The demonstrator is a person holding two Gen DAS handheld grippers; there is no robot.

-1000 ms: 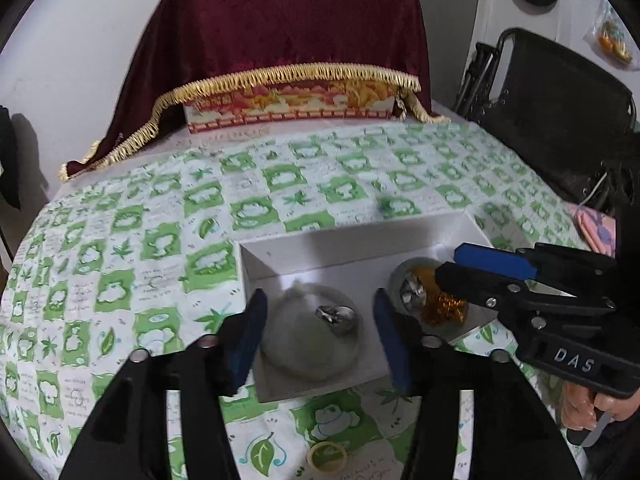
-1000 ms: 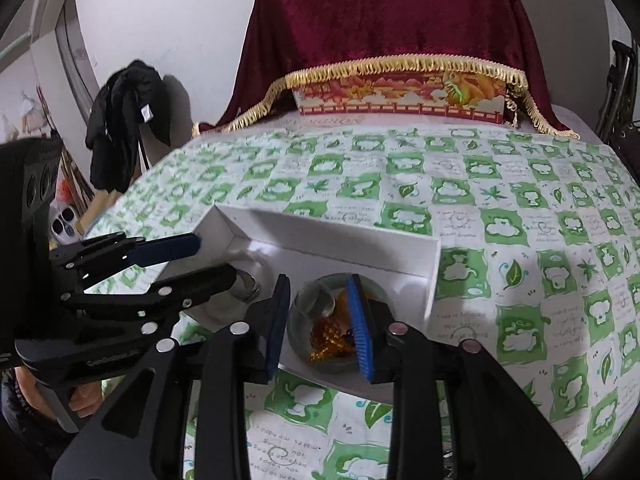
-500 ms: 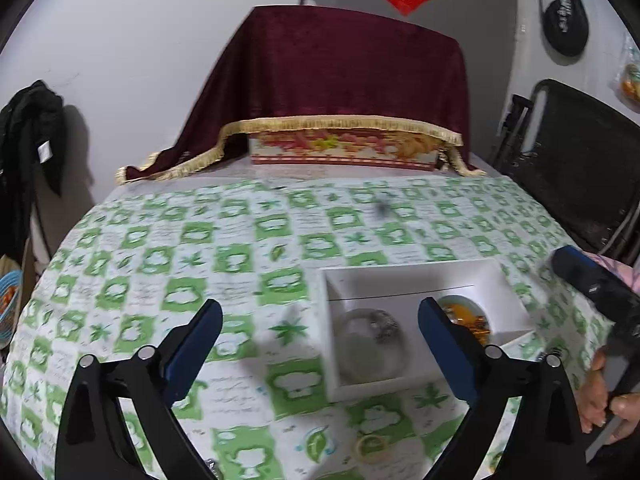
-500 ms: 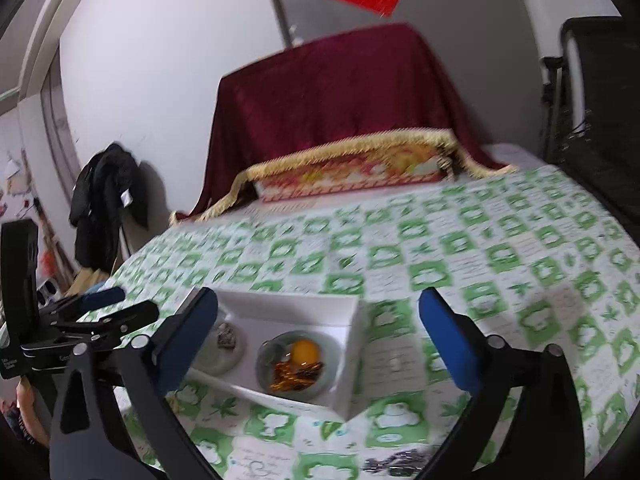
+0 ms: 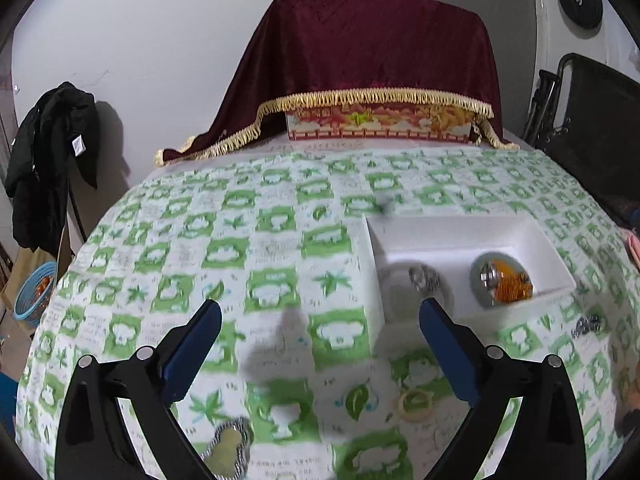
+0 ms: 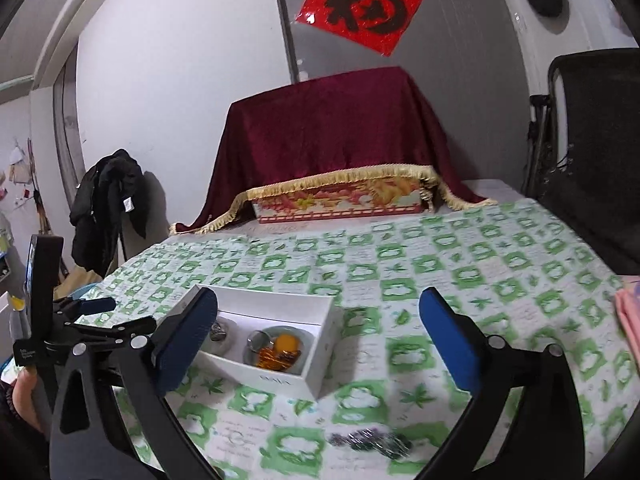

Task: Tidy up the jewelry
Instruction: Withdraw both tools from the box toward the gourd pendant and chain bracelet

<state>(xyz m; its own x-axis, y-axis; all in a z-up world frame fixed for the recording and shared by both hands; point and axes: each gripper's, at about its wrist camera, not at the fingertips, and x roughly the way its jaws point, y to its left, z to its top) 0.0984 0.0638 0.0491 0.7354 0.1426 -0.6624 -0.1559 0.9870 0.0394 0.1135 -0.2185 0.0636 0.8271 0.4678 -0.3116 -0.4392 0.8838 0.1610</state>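
White box (image 5: 460, 236) seen near table's right edge, two jewelry dishes (image 5: 502, 284) now released inside. Left gripper (image 5: 320, 344) and right gripper (image 6: 318, 336) spread wide, empty, pulled back. Loose pieces left on tablecloth (image 5: 240, 220): ring (image 5: 414, 400), dark chain (image 6: 370, 442).

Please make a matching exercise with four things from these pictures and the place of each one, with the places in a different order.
1. amber beads
2. pale ring
3. dark bead chain
4. black garment

a. hanging by the wall
b. on the tablecloth in front of the white box, right wrist view
c. in a small dish inside the white box
d. on the tablecloth near a leaf print

Pairs: 1-c, 2-d, 3-b, 4-a
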